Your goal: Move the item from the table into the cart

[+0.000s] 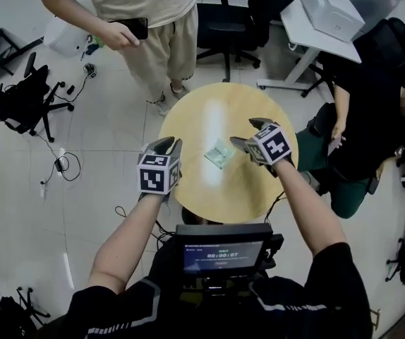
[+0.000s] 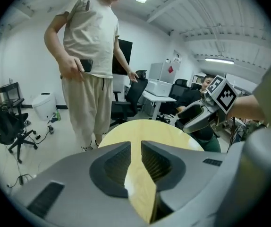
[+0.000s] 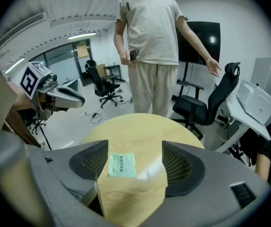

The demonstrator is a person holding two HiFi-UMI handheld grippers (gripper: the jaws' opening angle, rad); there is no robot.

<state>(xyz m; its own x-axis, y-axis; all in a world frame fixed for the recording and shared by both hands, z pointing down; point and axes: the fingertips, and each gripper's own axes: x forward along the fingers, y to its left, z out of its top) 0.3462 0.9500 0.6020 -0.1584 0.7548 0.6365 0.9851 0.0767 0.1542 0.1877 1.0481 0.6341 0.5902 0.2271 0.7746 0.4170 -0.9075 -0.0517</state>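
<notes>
- The small flat pale-green packet [image 1: 220, 154] lies on the round light-wood tabletop [image 1: 209, 111], near the middle and on my right-hand side. Nothing touches it.
- My right gripper [image 1: 248, 134] hangs just beside the packet and points down at it. Its jaws stand wide apart and empty, and in the right gripper view the packet sits in the gap near the left jaw, lower down on the wood.
- My left gripper [image 1: 168, 145] is over the tabletop's near-left edge. Its jaws are parted by only a narrow gap, with nothing between them.
- My main worry is that the packet is thin and lies flush on a smooth surface. The jaws could close above it, or skid it across the wood instead of pinching it.
- Because it is off-centre in the gap, the left jaw may land on top of it.
- I see no cart in any view, so the carry starts blind.
- A standing person in beige clothes [image 1: 146, 20] and a seated person in black [image 1: 372, 119] are close to the tabletop, and a wide swing could clip them.
</notes>
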